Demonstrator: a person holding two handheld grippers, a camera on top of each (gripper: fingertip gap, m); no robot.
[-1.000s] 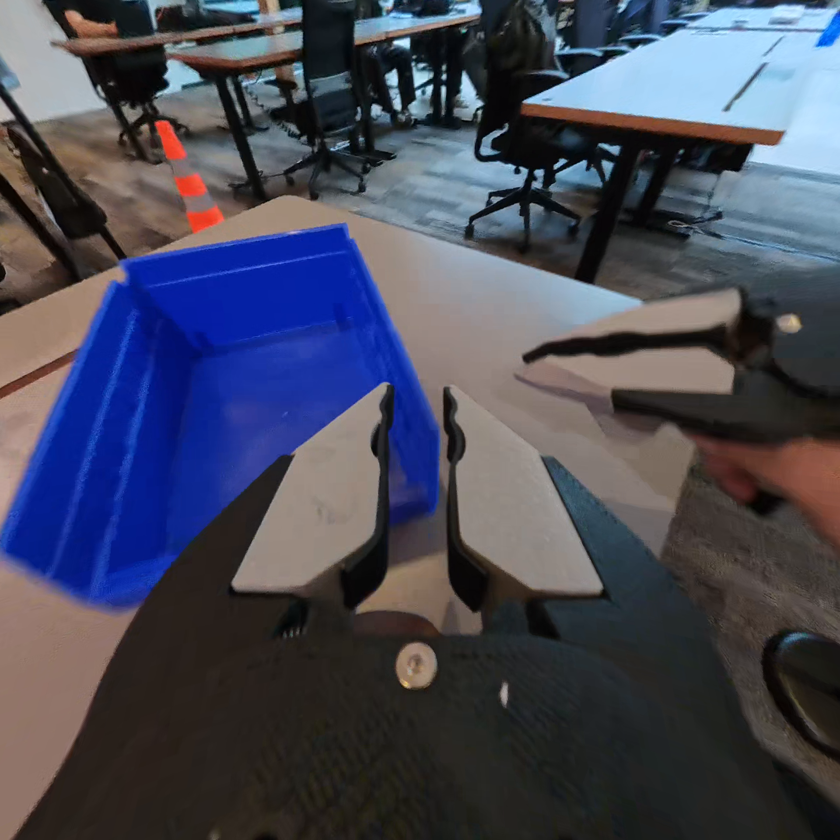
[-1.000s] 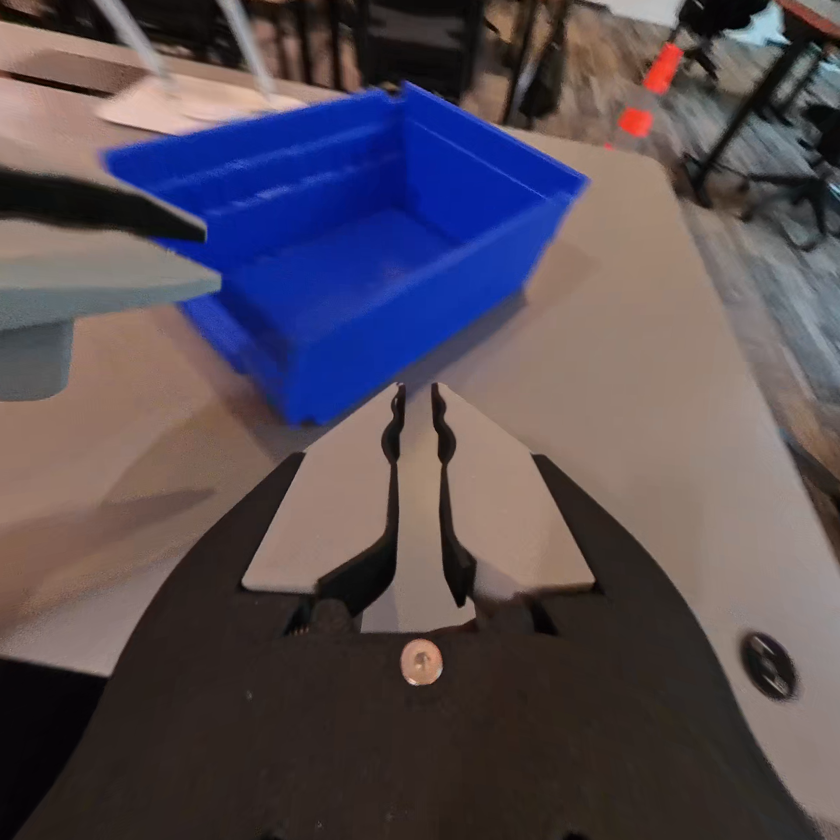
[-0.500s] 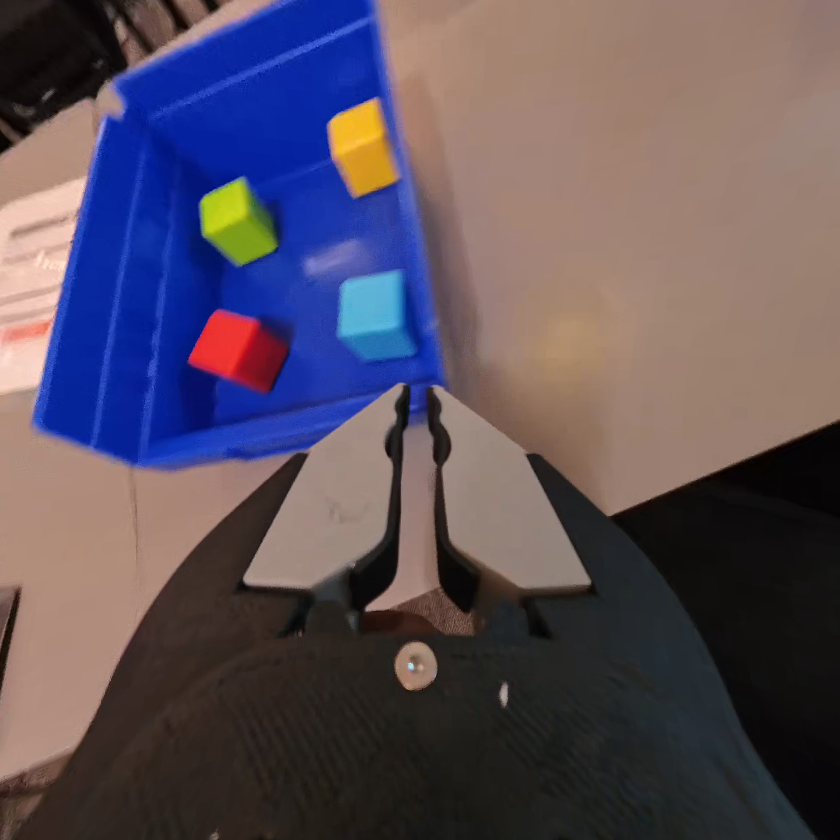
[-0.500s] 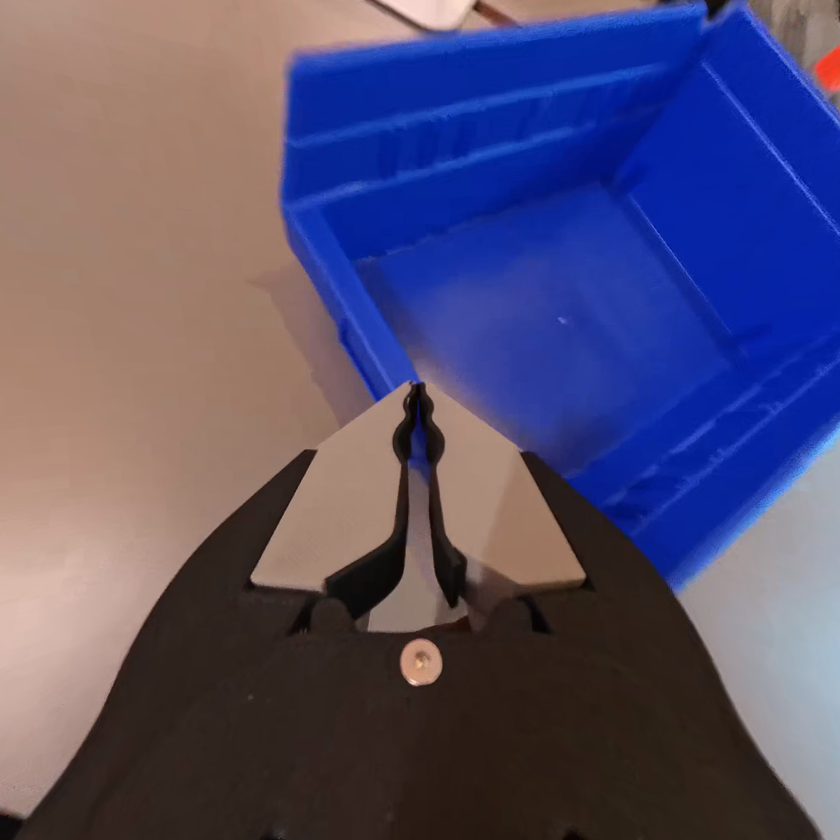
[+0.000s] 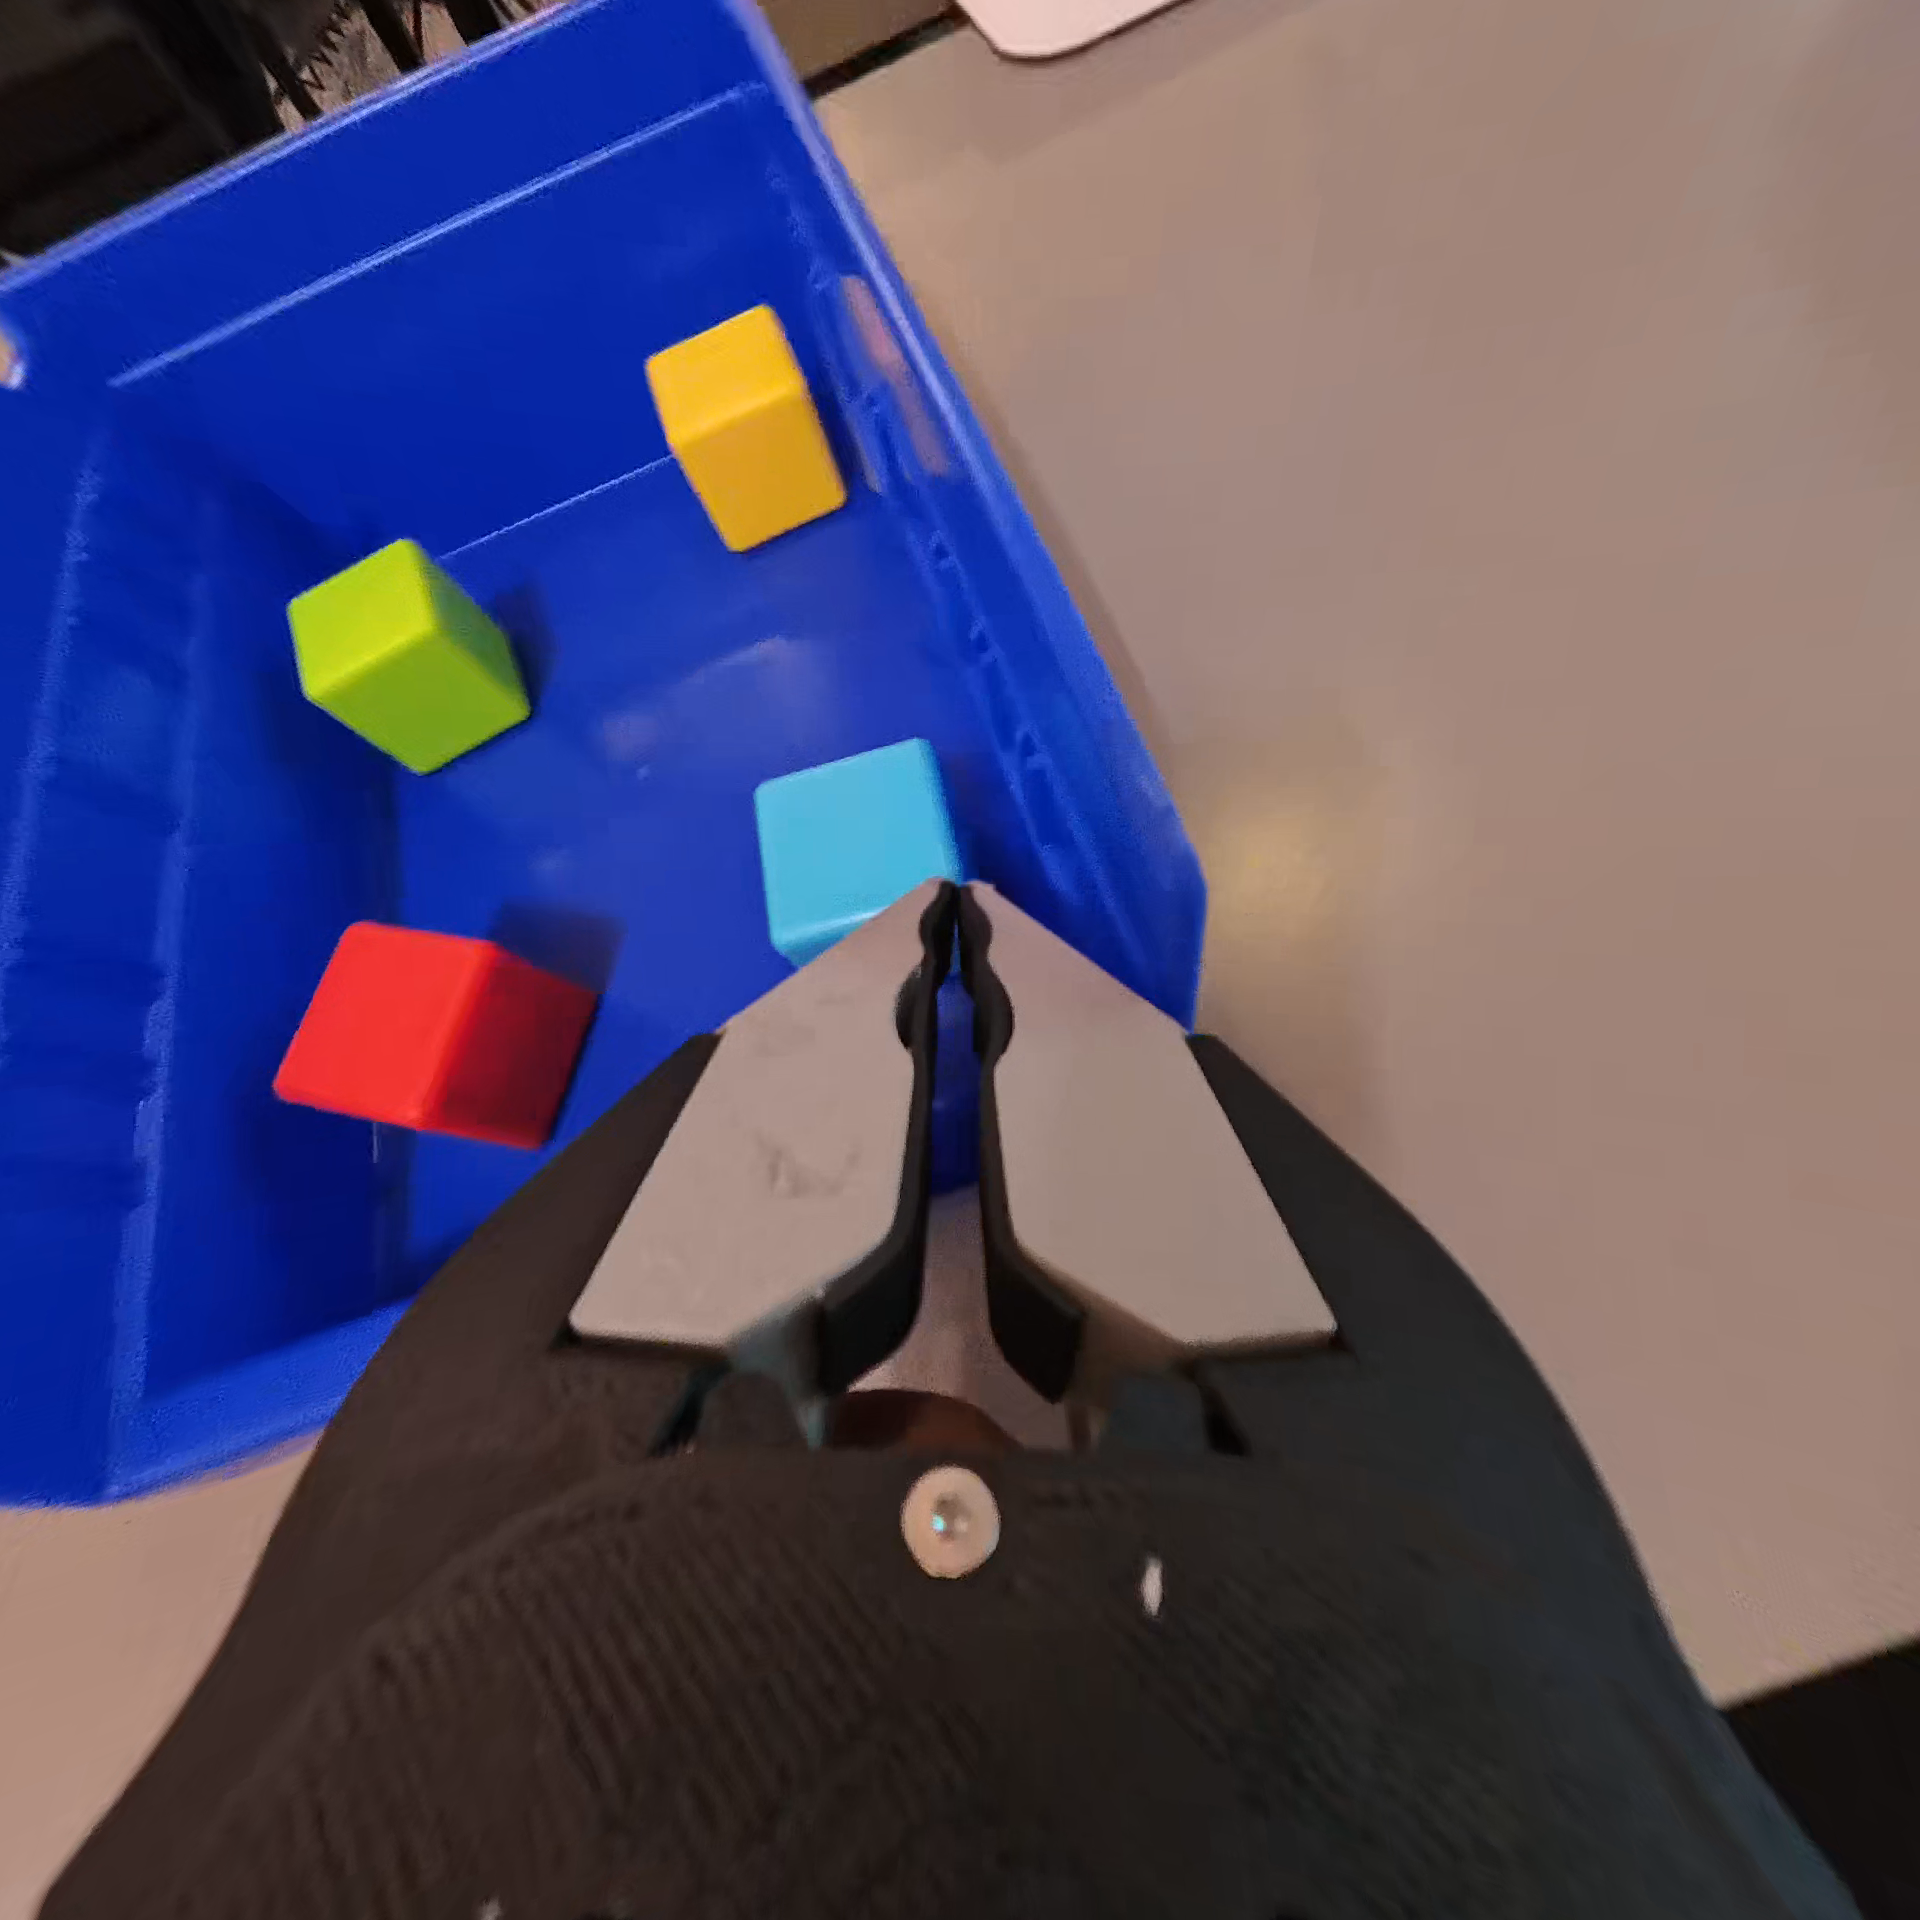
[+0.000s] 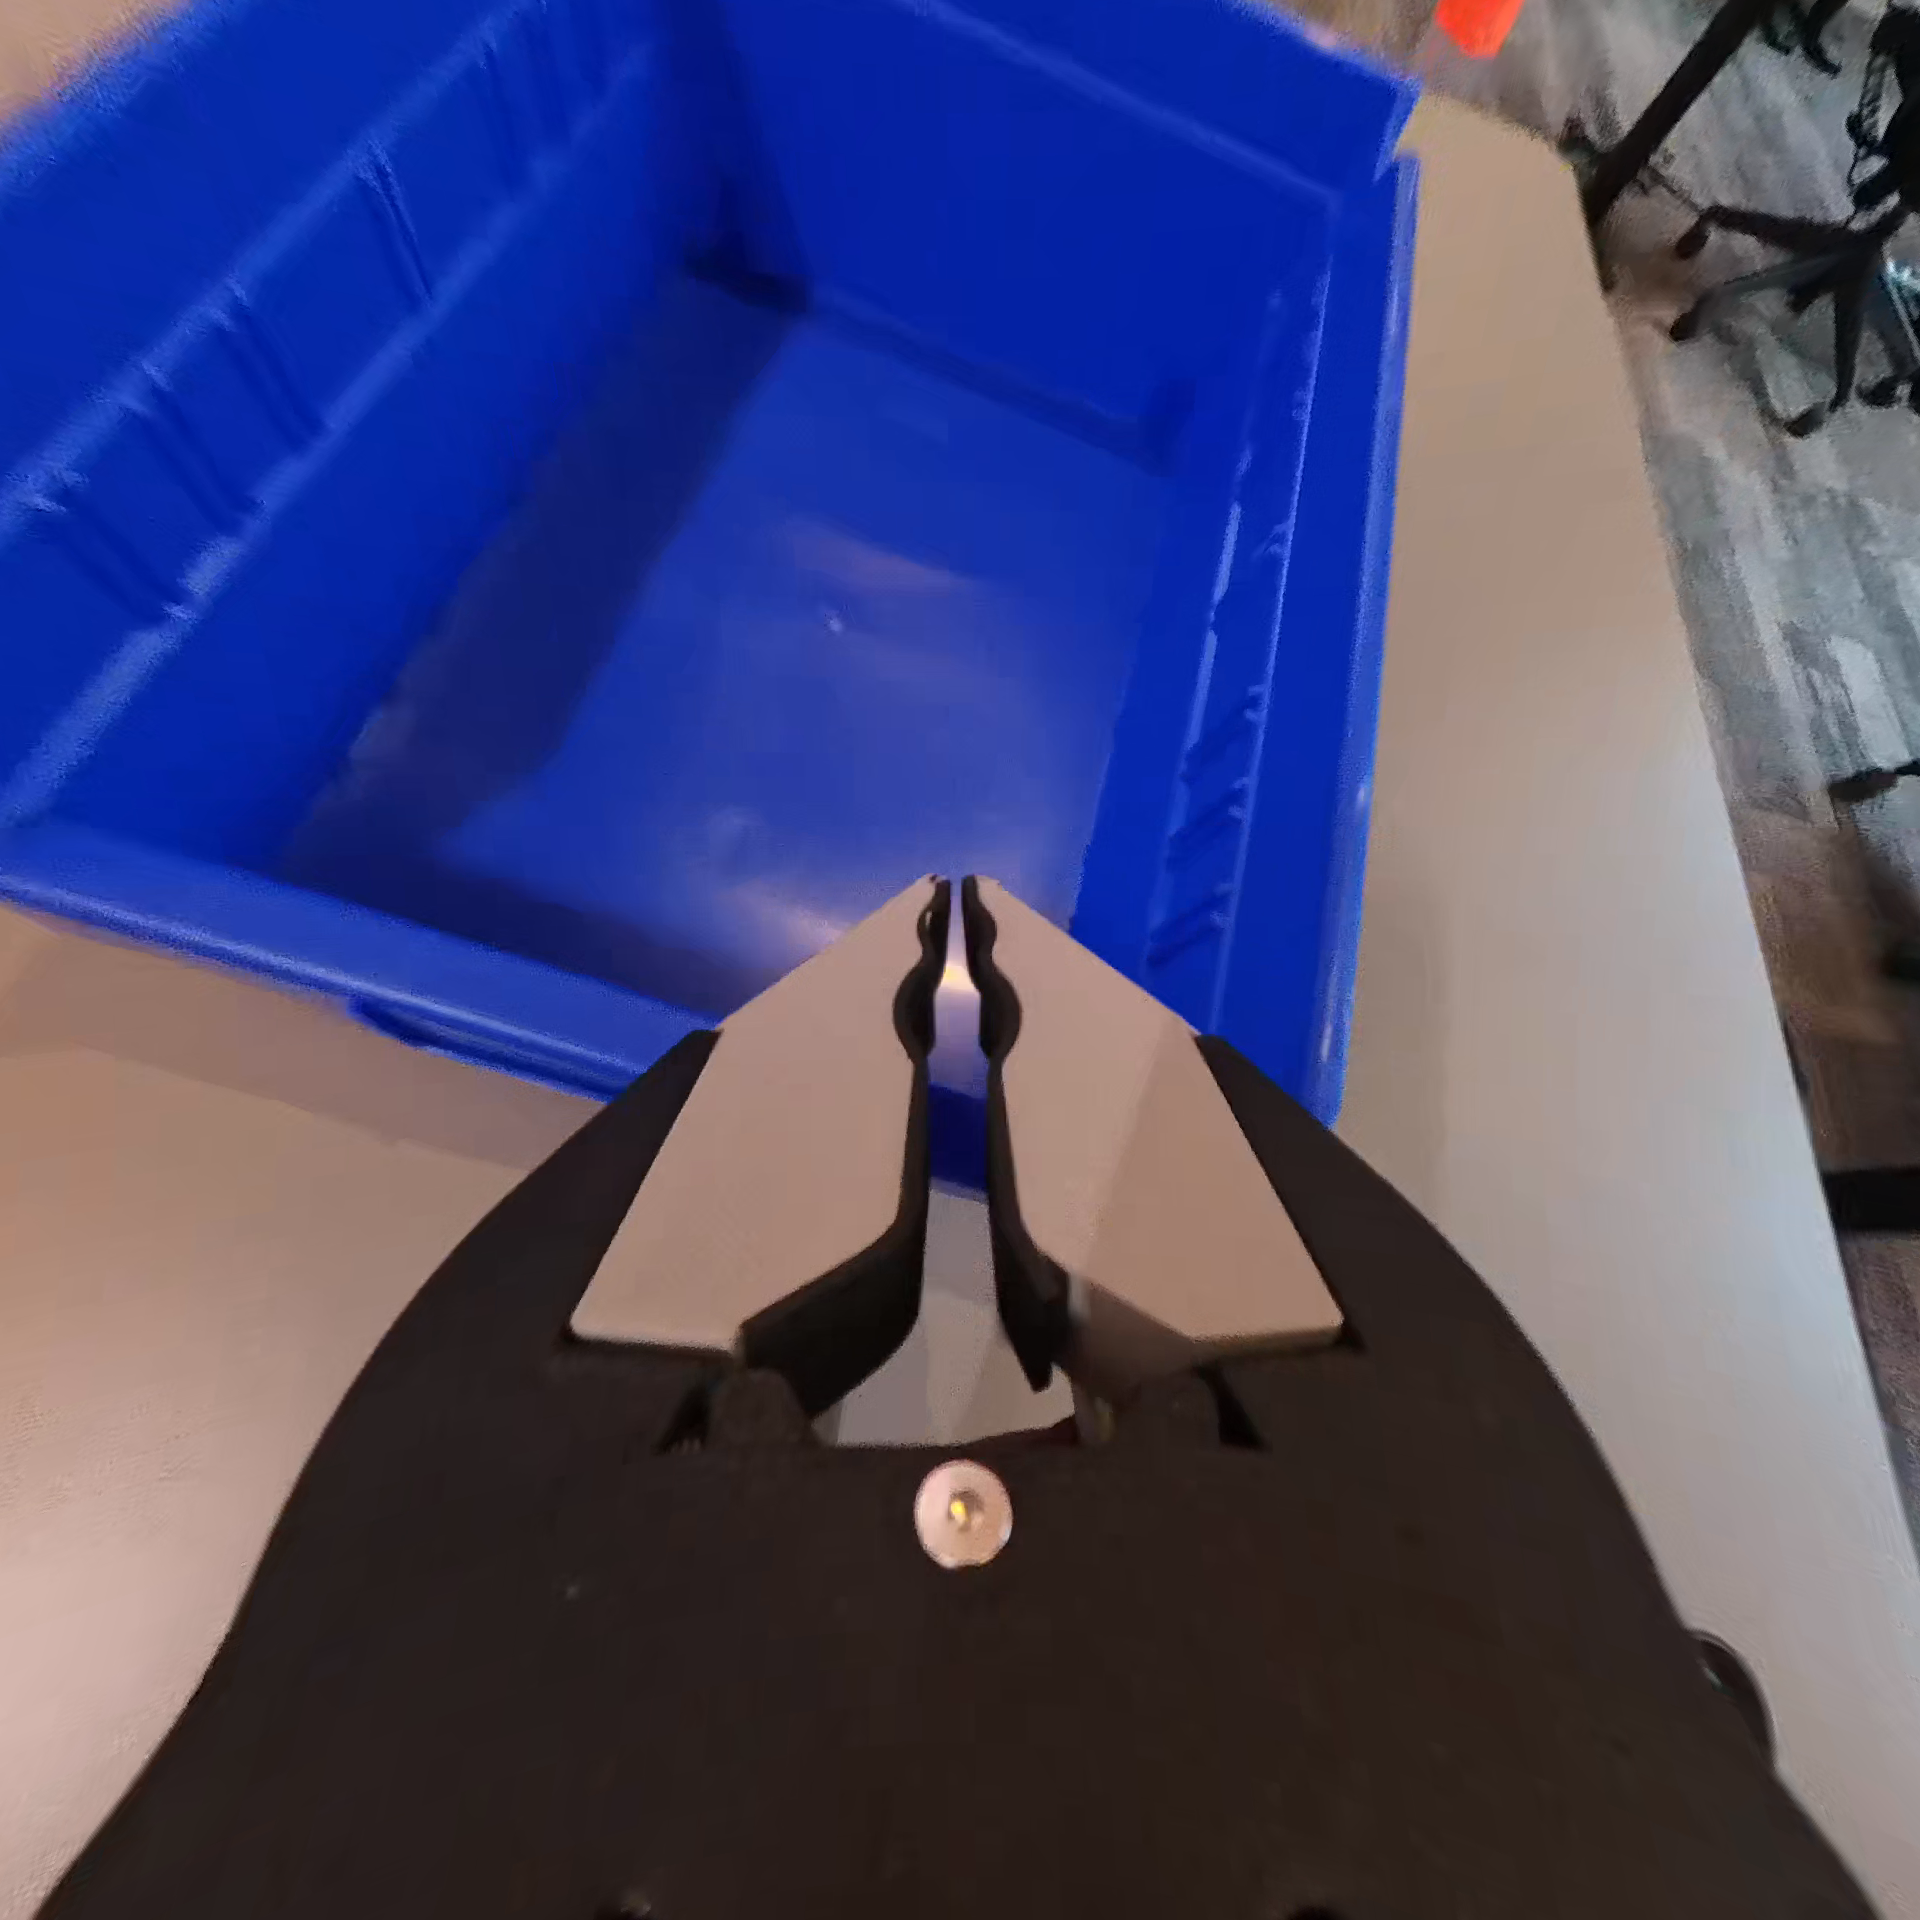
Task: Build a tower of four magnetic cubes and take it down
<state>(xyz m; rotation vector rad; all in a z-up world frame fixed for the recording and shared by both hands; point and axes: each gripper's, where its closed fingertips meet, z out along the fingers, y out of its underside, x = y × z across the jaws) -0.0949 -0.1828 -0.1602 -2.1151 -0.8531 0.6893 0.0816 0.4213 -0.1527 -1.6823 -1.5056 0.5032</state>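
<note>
In the left wrist view, a blue bin (image 5: 416,260) on the beige table (image 5: 1507,520) holds four loose cubes: yellow (image 5: 743,426), green (image 5: 400,655), light blue (image 5: 852,842) and red (image 5: 416,1023). My left gripper (image 5: 948,894) is shut and empty, above the bin's near right corner with its tips just over the light blue cube. In the right wrist view, a second blue bin (image 6: 260,312) is empty. My right gripper (image 6: 953,883) is shut and empty, above this bin's near rim.
The table's right edge (image 6: 1766,1039) runs beside the empty bin, with grey floor and office chairs (image 6: 1818,260) beyond. An orange cone (image 6: 1475,21) stands at the far edge. A white flat object (image 5: 1049,21) lies past the cube bin. The grippers' ends are close to 65 centimetres from one another.
The left gripper swung from the empty bin down over the bin with cubes and its jaws closed. The right gripper closed and moved in over the empty bin's near rim.
</note>
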